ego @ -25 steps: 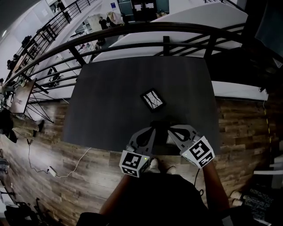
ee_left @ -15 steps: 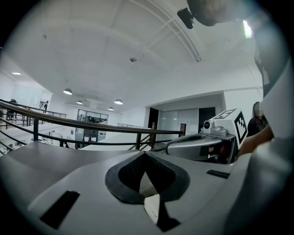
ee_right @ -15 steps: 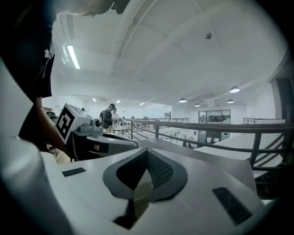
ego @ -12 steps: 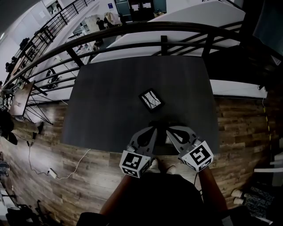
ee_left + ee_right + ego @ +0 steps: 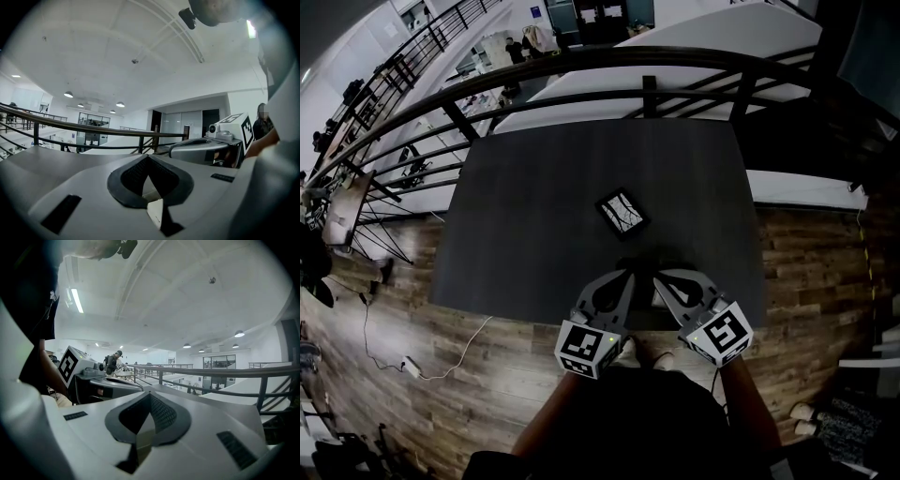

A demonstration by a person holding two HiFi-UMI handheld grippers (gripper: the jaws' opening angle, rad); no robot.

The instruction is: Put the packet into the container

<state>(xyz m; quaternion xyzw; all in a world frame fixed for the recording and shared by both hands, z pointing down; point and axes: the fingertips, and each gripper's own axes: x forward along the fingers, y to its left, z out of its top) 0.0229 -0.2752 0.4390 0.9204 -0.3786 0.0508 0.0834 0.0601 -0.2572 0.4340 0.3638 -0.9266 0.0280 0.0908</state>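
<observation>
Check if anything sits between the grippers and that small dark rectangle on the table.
Nothing visible does. Bare table separates the rectangle from the left gripper and right gripper, both shut and empty at the near edge. No second item shows on the table, so the route onward cannot be judged.

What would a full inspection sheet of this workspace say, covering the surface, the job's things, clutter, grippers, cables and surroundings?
Surface: dark table, matt top.
Job's things: packet, small and dark with white marks, lying flat mid-table; container not made out.
Clutter: nothing seen.
Grippers: left gripper and right gripper side by side over the table's near edge, fingers together, nothing held.
Cables: white cable on the floor at the table's left.
Surroundings: wooden floor; black railing beyond the table; hall with people further off.
</observation>
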